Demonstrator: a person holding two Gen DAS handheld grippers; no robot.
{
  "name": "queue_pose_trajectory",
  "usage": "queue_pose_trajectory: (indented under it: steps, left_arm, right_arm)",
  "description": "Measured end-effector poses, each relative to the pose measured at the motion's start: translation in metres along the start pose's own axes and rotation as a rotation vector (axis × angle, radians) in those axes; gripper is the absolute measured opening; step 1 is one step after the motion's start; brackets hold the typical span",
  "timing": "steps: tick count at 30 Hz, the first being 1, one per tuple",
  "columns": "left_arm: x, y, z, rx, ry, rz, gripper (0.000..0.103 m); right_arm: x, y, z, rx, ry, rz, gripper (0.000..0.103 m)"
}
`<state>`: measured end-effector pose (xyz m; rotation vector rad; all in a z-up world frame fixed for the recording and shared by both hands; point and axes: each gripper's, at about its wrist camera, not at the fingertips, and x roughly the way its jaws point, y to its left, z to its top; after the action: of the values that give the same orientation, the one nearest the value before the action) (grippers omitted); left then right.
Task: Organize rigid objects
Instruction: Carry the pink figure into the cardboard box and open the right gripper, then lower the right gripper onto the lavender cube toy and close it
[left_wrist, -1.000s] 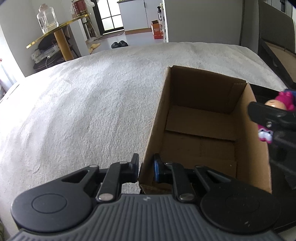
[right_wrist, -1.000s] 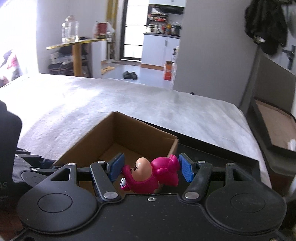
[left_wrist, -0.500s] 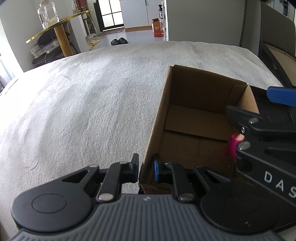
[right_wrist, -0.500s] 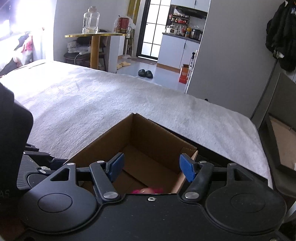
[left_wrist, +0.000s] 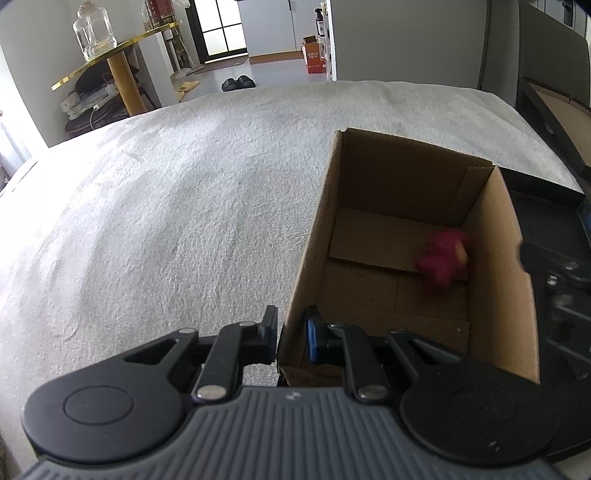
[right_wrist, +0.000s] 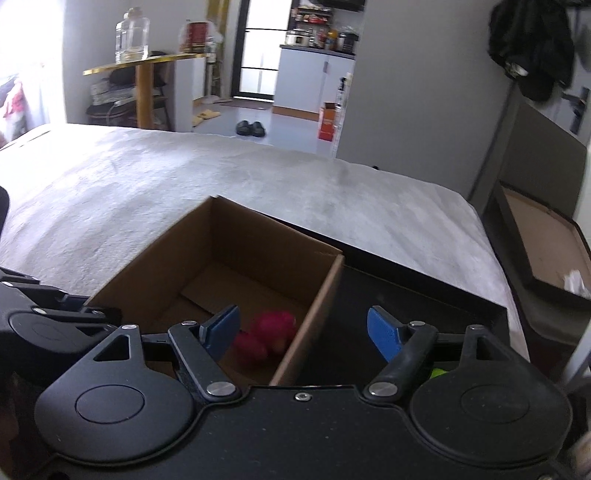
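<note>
The pink toy figure (left_wrist: 443, 260) in the cardboard box (left_wrist: 498, 280) is motion-blurred; its features cannot be resolved. A small yellow-green object (right_wrist: 437, 373) is mostly hidden behind the right gripper's body.

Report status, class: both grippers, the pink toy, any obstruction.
Left gripper shut on cardboard box wall. Right gripper opening, nothing between fingers. Pink toy inside box, blurred. Nothing in the way.

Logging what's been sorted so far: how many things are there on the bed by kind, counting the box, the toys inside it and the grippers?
Cardboard box: 1
Pink toy inside the box: 1
Grippers: 2, left gripper clamped on the box wall, right gripper opening, nothing between its pads
Total: 4
</note>
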<state>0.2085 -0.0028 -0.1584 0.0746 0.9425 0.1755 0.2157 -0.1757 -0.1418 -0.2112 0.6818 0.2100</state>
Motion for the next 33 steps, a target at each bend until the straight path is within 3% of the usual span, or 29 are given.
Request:
queue_pose_trajectory:
  steps: [15, 33]
  left_arm:
    - [-0.001, -0.009, -0.001, 0.035, 0.0, 0.04, 0.015]
    - [0.0, -0.019, -0.001, 0.08, 0.008, 0.076, 0.015]
  right_arm:
    - [0.0, -0.055, -0.032, 0.179, 0.05, -0.139, 0.079]
    - [0.0, -0.089, -0.069, 0.296, 0.1, -0.191, 0.079]
